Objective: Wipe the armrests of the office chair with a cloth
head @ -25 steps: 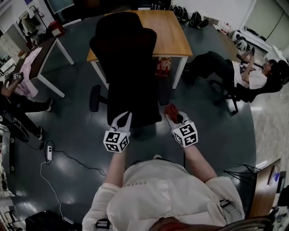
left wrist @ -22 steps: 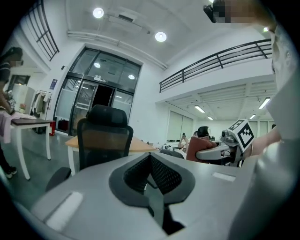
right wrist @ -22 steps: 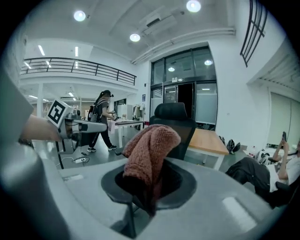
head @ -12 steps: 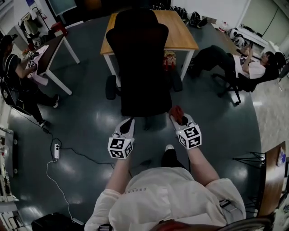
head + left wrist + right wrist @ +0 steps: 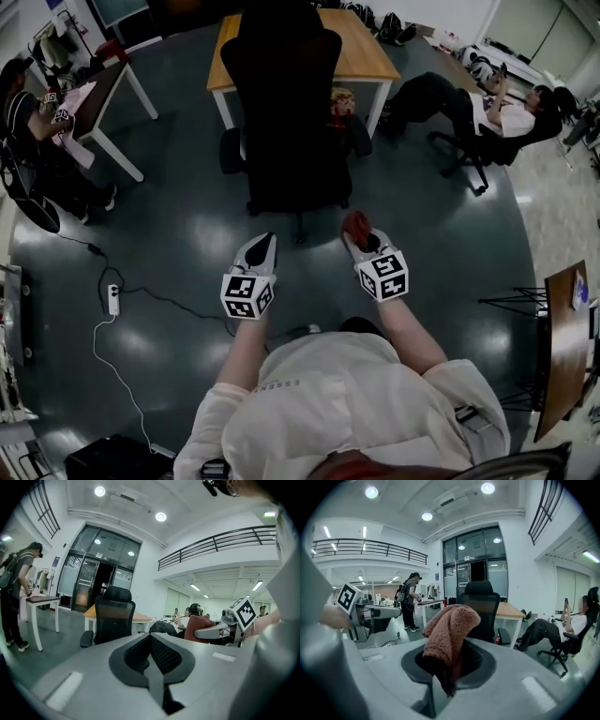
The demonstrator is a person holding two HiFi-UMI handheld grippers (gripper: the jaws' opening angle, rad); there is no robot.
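Note:
A black office chair [image 5: 286, 103] stands ahead of me with its back toward me, its left armrest [image 5: 230, 150] and right armrest [image 5: 360, 136] sticking out at either side. My right gripper [image 5: 354, 231] is shut on a reddish-brown cloth [image 5: 355, 226], which bunches up above the jaws [image 5: 450, 630]. My left gripper [image 5: 260, 250] is shut with nothing in it. Both grippers hang over the floor, short of the chair. The chair [image 5: 111, 616] also shows in the left gripper view, and the chair [image 5: 483, 609] stands behind the cloth in the right gripper view.
A wooden table [image 5: 356, 56] stands behind the chair. A person [image 5: 487, 108] sits in a chair at the right. Another person [image 5: 28, 122] stands by a white desk [image 5: 108, 94] at the left. A power strip and cable [image 5: 112, 300] lie on the grey floor.
The chair now lies farther from both grippers than a second ago. The cloth stays held in the right gripper.

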